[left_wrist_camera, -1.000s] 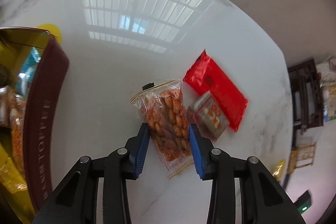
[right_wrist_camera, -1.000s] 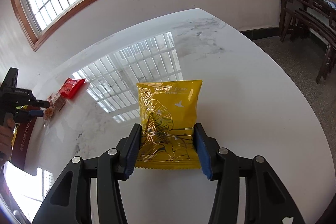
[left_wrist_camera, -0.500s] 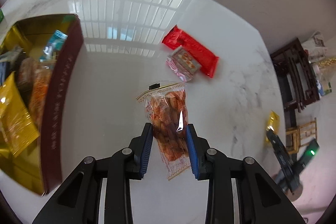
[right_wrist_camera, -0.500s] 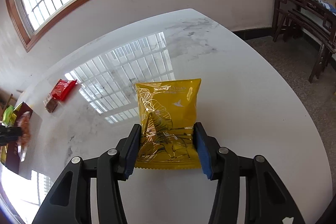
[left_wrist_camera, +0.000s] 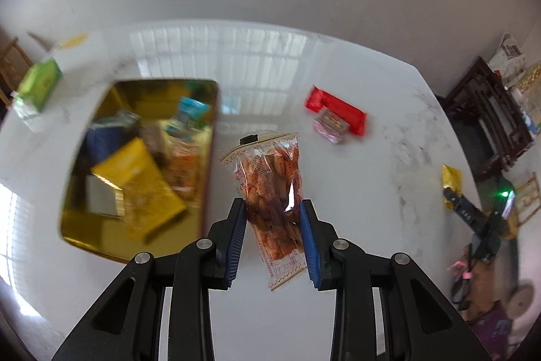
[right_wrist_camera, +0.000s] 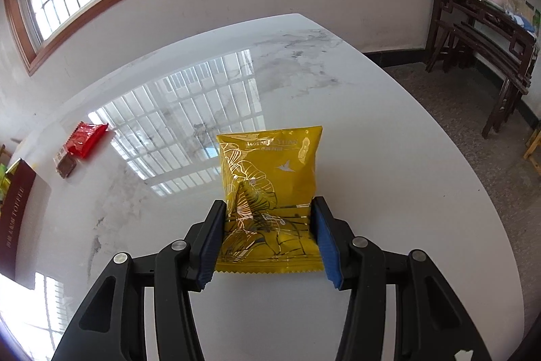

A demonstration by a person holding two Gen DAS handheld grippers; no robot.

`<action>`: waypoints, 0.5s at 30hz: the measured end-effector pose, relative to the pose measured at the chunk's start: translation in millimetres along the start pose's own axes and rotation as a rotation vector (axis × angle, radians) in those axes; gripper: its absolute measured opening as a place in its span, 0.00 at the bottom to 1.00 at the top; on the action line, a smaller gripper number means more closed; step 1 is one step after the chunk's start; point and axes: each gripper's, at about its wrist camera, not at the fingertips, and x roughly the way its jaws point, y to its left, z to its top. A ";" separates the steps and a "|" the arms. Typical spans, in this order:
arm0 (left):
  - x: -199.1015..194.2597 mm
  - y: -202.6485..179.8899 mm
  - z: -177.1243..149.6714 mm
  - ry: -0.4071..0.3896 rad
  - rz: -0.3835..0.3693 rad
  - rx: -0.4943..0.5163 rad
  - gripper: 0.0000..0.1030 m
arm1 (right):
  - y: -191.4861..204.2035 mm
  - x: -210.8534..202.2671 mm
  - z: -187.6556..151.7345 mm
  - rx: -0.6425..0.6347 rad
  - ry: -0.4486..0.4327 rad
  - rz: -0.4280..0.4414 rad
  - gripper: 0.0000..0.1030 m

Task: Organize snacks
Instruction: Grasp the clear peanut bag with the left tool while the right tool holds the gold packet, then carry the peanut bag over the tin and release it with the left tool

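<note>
A: Where is the clear peanut packet (left_wrist_camera: 270,188) right now?

B: Clamped between the blue pads of the left gripper (left_wrist_camera: 272,235), lifted clear of the white table (left_wrist_camera: 372,178). The gold tin (left_wrist_camera: 203,158) sits just to the gripper's left, already holding several packets.

A: And the other one?

B: The yellow packet (right_wrist_camera: 268,192) is squeezed in the right gripper (right_wrist_camera: 268,237), low over the table near its edge; I cannot tell whether it rests on the top.

A: So how far along is this?

B: Partway, I judge. The tin has a good pile in it. 2 packets are in the grippers, not yet dropped in. Ahead and right of the left gripper, a red packet (left_wrist_camera: 338,109) and a small pink packet (left_wrist_camera: 329,126) lie touching each other. A green carton (left_wrist_camera: 39,87) stands far left beyond the tin.

A: So at least 4 snacks left?

B: Yes, as I read it, perhaps the carton too.
</note>
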 end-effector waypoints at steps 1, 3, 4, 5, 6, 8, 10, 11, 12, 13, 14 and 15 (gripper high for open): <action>-4.7 3.2 -1.8 -0.017 0.018 0.008 0.32 | 0.7 0.7 0.4 -0.004 0.001 -0.005 0.47; -9.7 8.5 -3.3 -0.038 0.046 0.014 0.32 | 2.3 1.3 1.4 -0.013 0.004 -0.016 0.47; -11.7 10.7 -4.0 -0.051 0.066 0.017 0.32 | 3.3 1.5 1.4 -0.018 0.005 -0.022 0.47; -14.9 14.3 -4.6 -0.060 0.078 0.021 0.32 | 4.2 1.7 1.4 -0.023 0.006 -0.028 0.47; -17.0 17.4 -5.1 -0.068 0.088 0.024 0.32 | 4.8 1.7 1.4 -0.027 0.007 -0.032 0.47; -20.2 25.6 -4.8 -0.078 0.103 0.020 0.32 | 6.0 2.4 1.7 -0.034 0.009 -0.040 0.47; -21.7 33.4 -3.3 -0.090 0.118 0.015 0.32 | 7.6 3.2 2.0 -0.040 0.011 -0.047 0.47; -21.8 36.9 -2.6 -0.095 0.128 0.012 0.32 | 8.8 3.4 2.0 -0.044 0.011 -0.052 0.47; -21.3 39.9 -1.7 -0.098 0.134 0.008 0.32 | 9.3 3.4 2.1 -0.046 0.012 -0.055 0.47; -20.9 44.4 -0.6 -0.099 0.138 0.004 0.32 | 9.8 3.5 2.2 -0.048 0.012 -0.057 0.47; -20.0 46.7 0.4 -0.100 0.145 0.002 0.32 | 10.2 4.1 2.3 -0.048 0.013 -0.058 0.47; -19.3 49.4 1.3 -0.103 0.154 0.000 0.32 | 10.3 4.1 2.3 -0.048 0.013 -0.058 0.47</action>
